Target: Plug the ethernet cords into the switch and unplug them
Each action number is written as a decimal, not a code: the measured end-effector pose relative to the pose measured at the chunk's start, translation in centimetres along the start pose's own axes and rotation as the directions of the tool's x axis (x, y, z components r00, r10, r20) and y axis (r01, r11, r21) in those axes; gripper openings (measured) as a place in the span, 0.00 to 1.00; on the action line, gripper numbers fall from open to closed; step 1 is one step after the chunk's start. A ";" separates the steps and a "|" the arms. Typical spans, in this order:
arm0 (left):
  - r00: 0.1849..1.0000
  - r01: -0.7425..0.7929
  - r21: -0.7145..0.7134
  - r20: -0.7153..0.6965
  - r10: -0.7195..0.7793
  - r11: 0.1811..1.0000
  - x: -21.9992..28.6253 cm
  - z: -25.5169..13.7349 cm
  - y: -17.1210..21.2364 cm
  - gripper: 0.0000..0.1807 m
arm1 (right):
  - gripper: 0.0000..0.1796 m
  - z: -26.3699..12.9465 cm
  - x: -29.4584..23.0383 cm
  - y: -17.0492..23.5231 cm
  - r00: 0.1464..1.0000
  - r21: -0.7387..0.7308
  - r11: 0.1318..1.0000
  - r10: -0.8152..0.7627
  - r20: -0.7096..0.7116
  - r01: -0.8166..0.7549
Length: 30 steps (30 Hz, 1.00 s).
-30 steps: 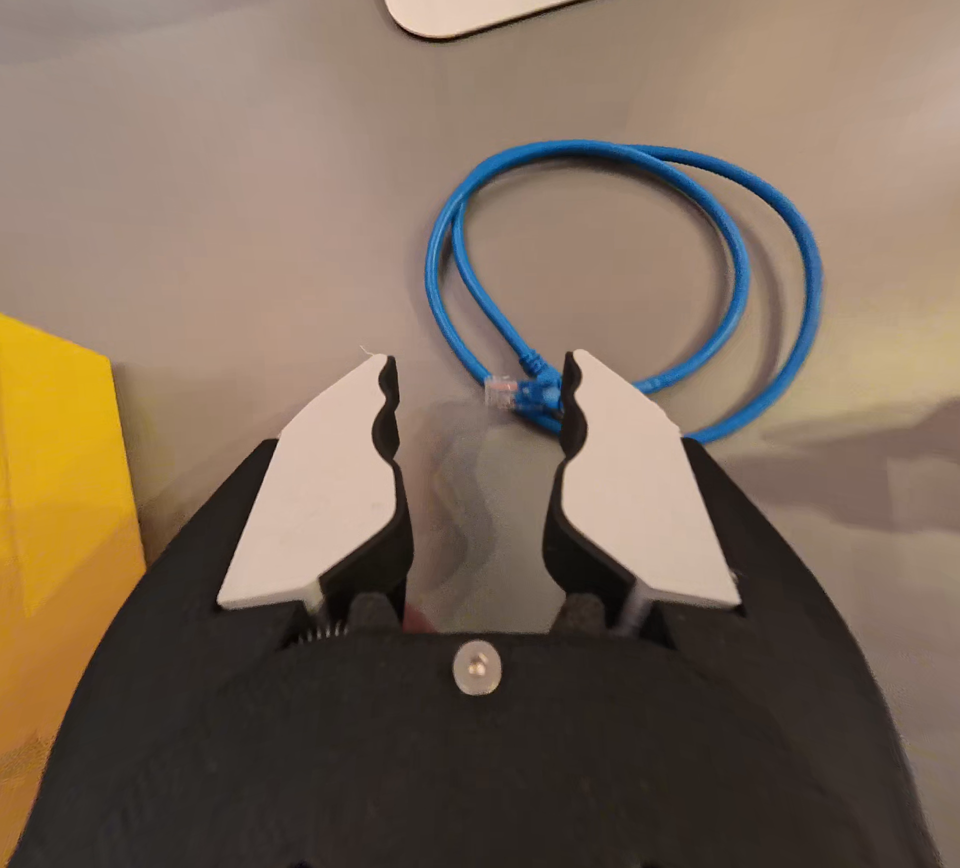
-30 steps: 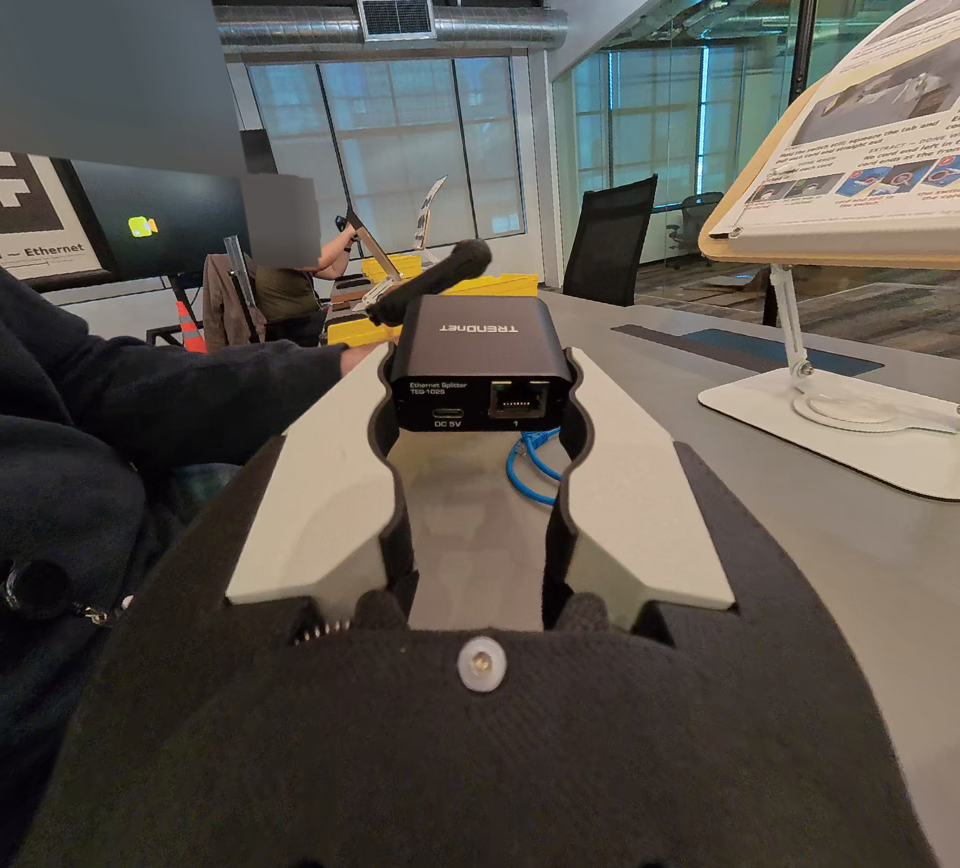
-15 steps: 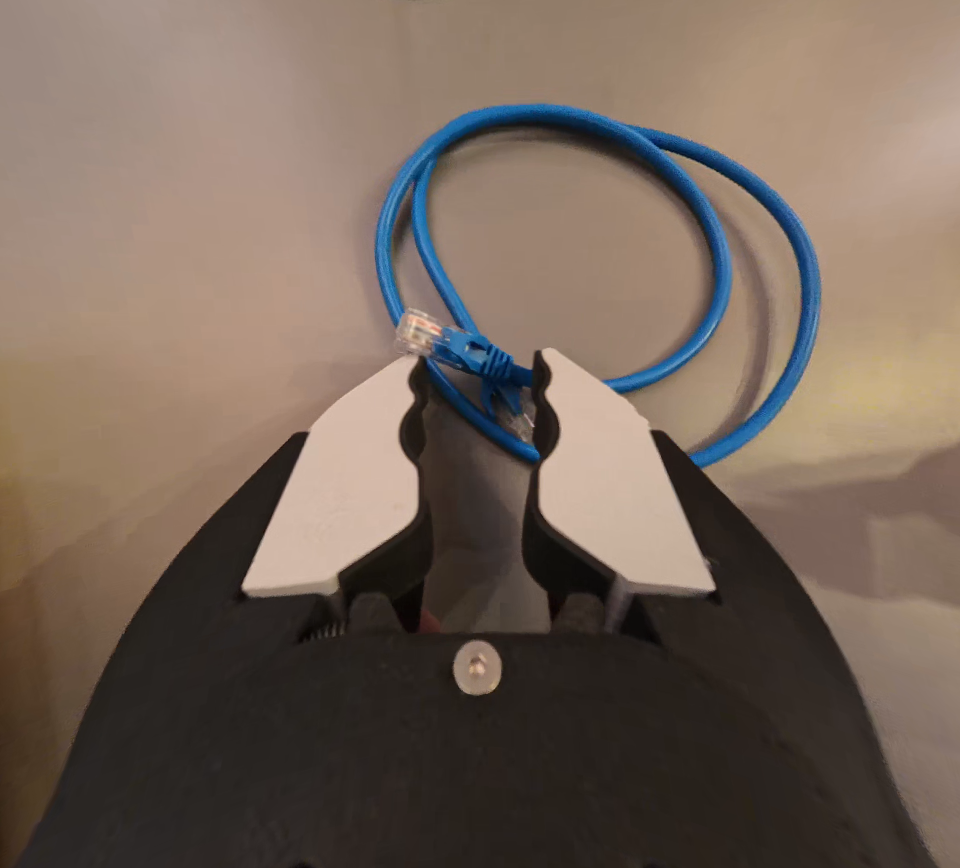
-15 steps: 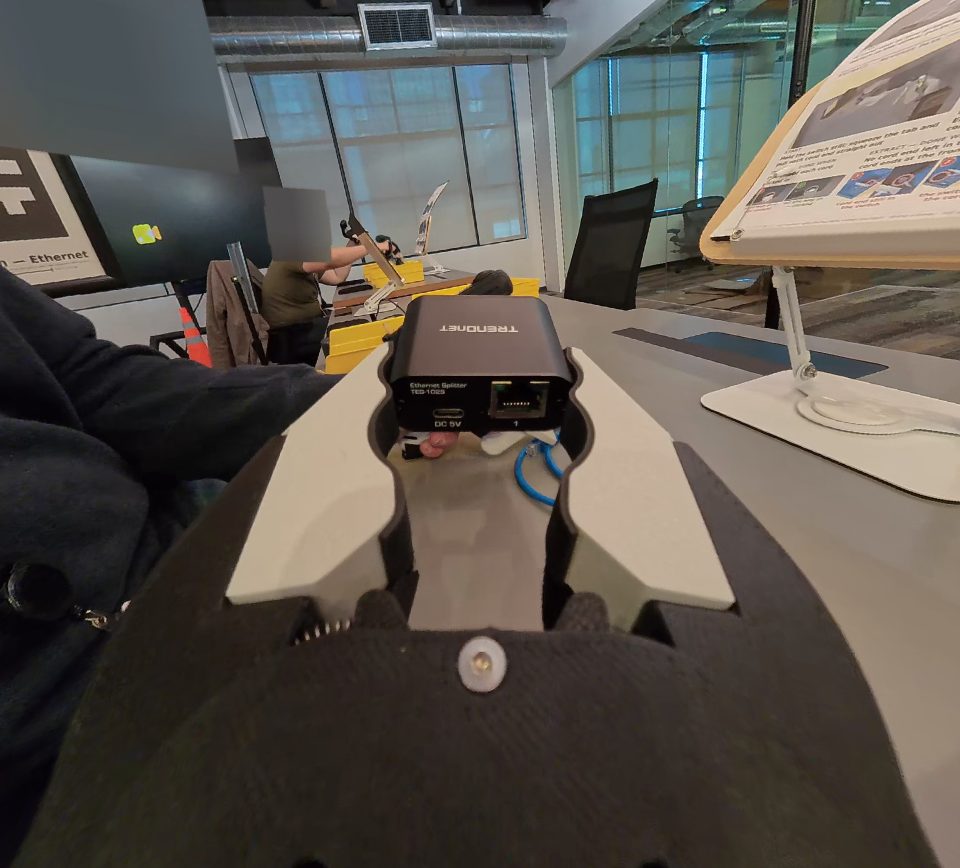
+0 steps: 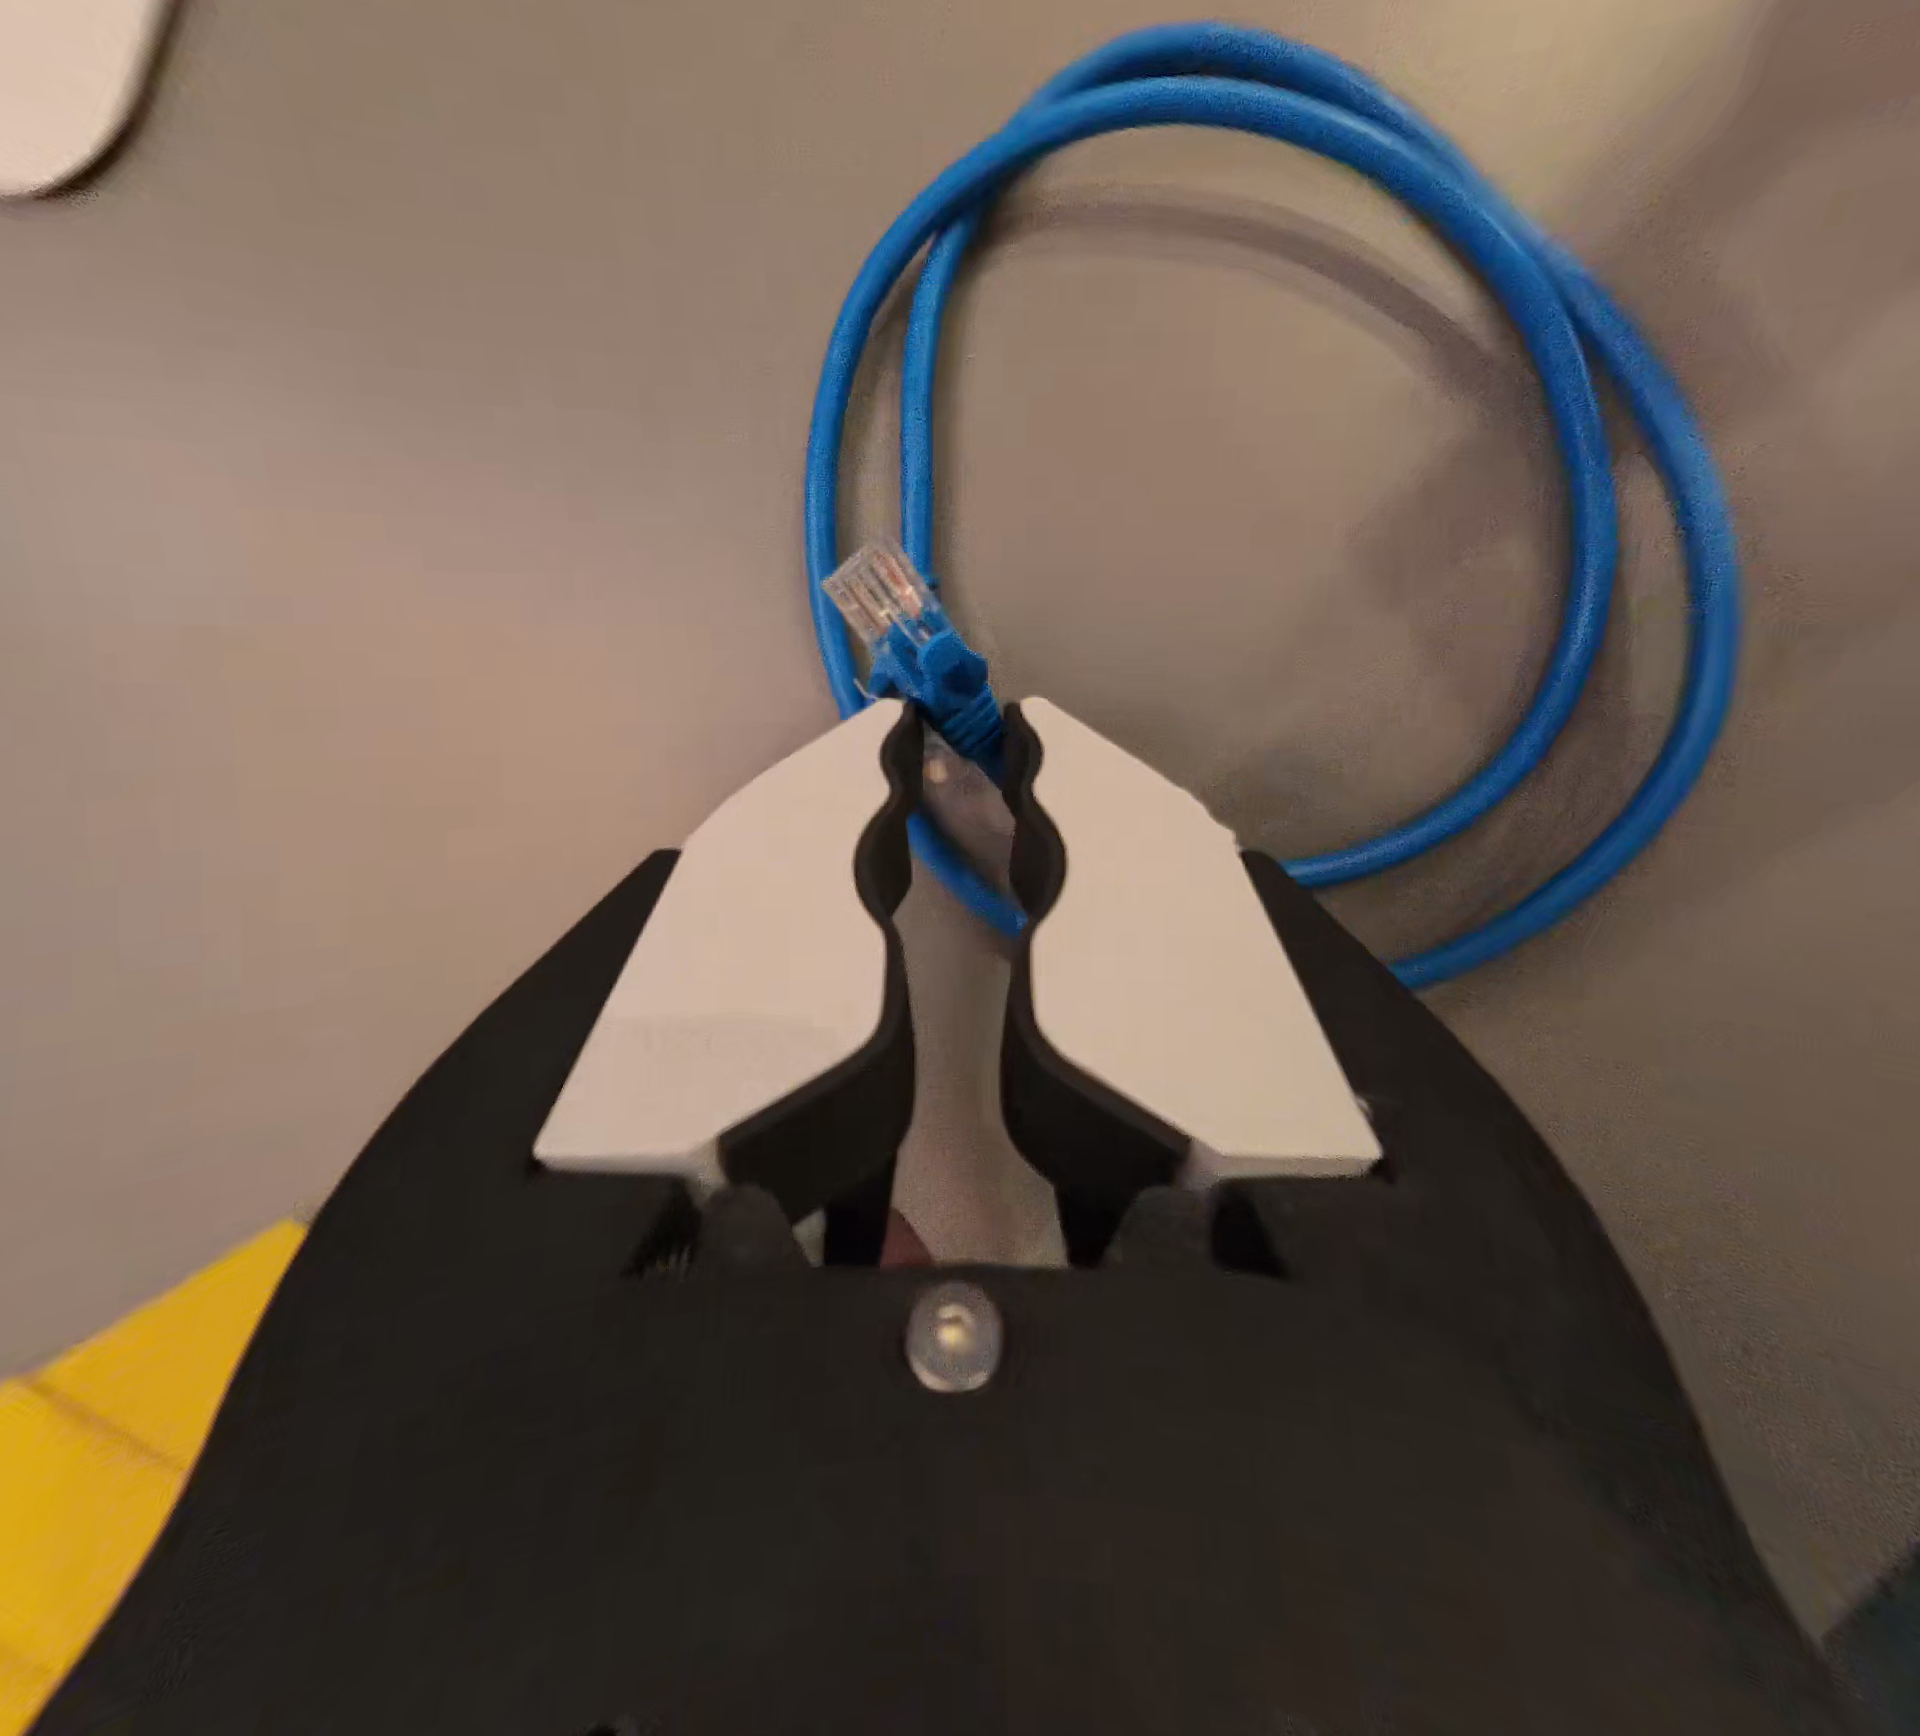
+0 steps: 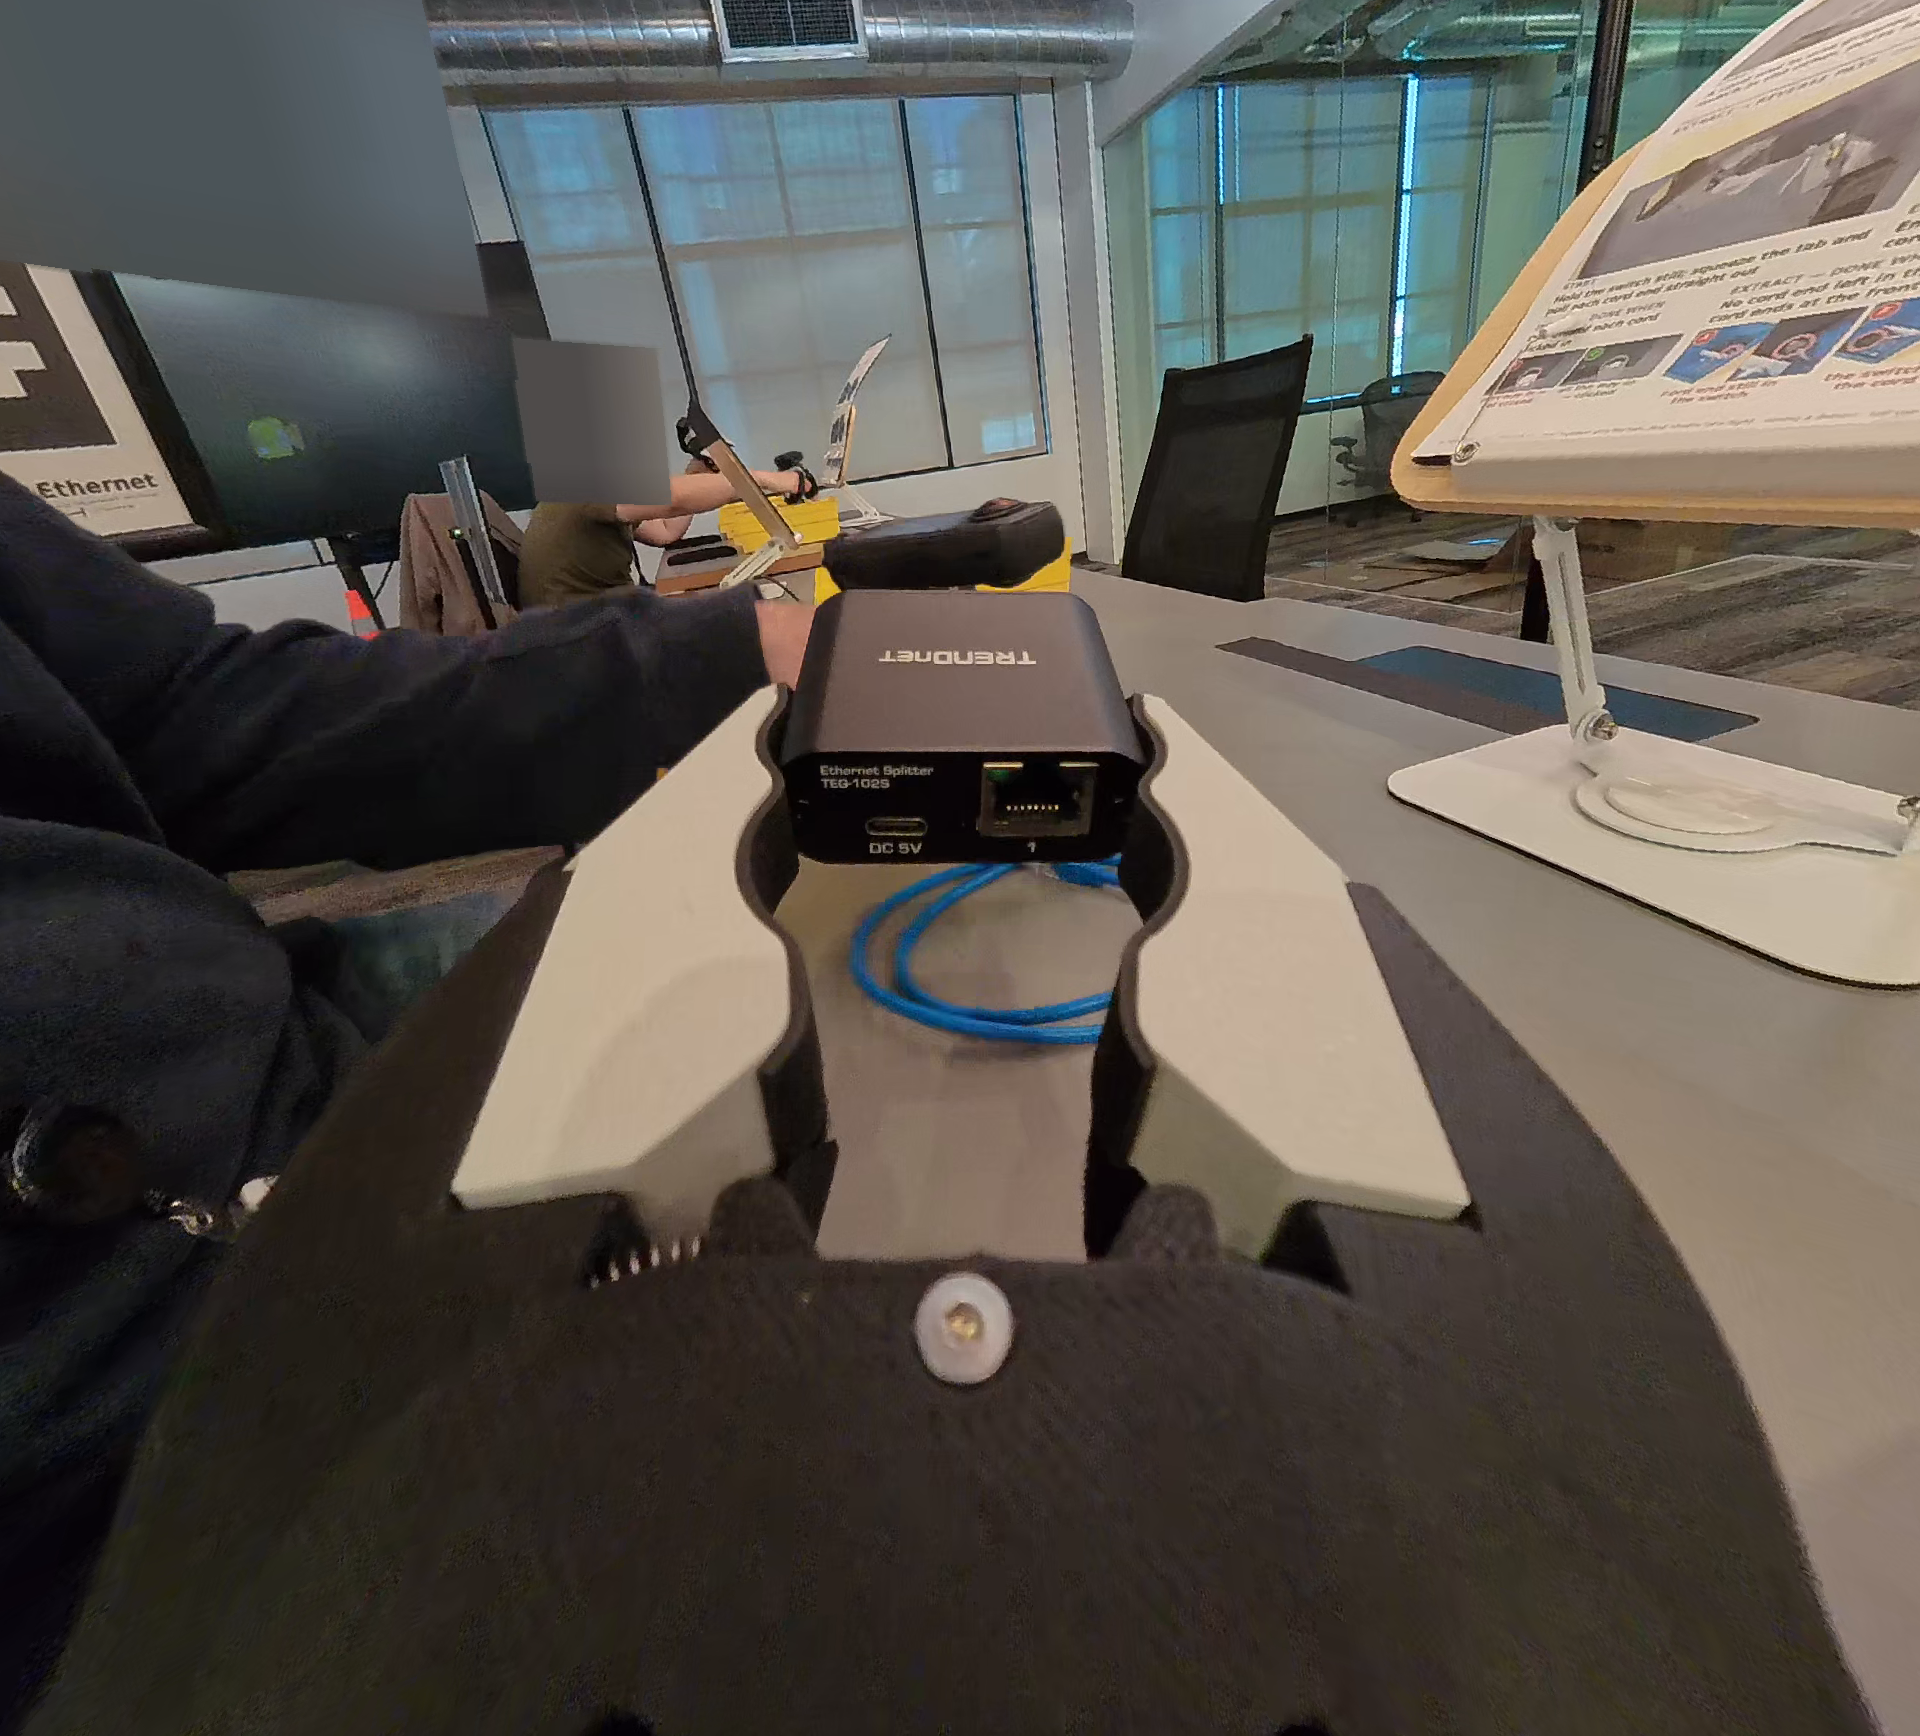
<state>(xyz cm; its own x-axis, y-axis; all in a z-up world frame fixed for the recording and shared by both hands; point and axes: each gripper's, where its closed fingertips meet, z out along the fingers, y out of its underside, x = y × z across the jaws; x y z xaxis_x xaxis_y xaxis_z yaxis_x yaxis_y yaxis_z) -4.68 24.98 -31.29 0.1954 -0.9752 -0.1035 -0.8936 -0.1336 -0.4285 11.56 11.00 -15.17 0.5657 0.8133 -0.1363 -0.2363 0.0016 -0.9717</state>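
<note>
1. Left gripper (image 5: 961, 718), jaws nearly closed, pinches the ribbed boot of the coiled blue round-jacketed ethernet cord (image 5: 1621, 460); its clear plastic plug (image 5: 875, 593) juts forward, the loop resting on the matte grey table (image 5: 416, 439).
2. Right gripper (image 6: 958, 751) clamps the small black smooth-cased switch box (image 6: 956, 710) above the table.
3. The port (image 6: 1037, 799) looks empty: judged early, nothing plugged in yet; insertion and unplugging remain.

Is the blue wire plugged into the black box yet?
Not yet. The right gripper holds the black switch, whose port is empty. The left gripper pinches the blue cord just behind its clear plug. Plugging and unplugging remain.
</note>
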 end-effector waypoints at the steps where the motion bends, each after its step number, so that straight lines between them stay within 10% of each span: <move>1: 0.999 -0.039 -0.022 -0.018 0.039 0.999 0.2 -0.2 0.2 0.07 | 0.34 0.1 0.0 0.0 1.000 -0.001 1.000 0.001 0.001 -0.001; 11: 0.980 -0.157 -0.042 0.118 0.161 0.987 -0.1 0.6 1.0 0.18 | 0.34 0.3 -0.2 0.3 1.000 -0.017 1.000 -0.003 0.003 0.003; 23: 0.945 0.025 0.259 0.310 -0.107 0.965 0.2 0.3 0.1 0.07 | 0.34 0.4 -0.3 0.4 1.000 -0.008 1.000 0.002 0.006 -0.002; 30: 0.952 -0.065 0.274 0.307 -0.024 0.959 0.4 -1.7 -0.9 0.06 | 0.34 0.4 -0.2 0.9 1.000 -0.026 1.000 0.002 0.012 -0.001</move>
<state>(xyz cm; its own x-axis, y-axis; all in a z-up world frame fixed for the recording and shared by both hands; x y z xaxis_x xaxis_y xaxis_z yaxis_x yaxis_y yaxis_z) -4.52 24.40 -29.41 0.3309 -0.8709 -0.3635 -0.7592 -0.0169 -0.6506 10.93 11.12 -15.91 0.5560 0.8201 -0.1355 -0.2164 -0.0146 -0.9762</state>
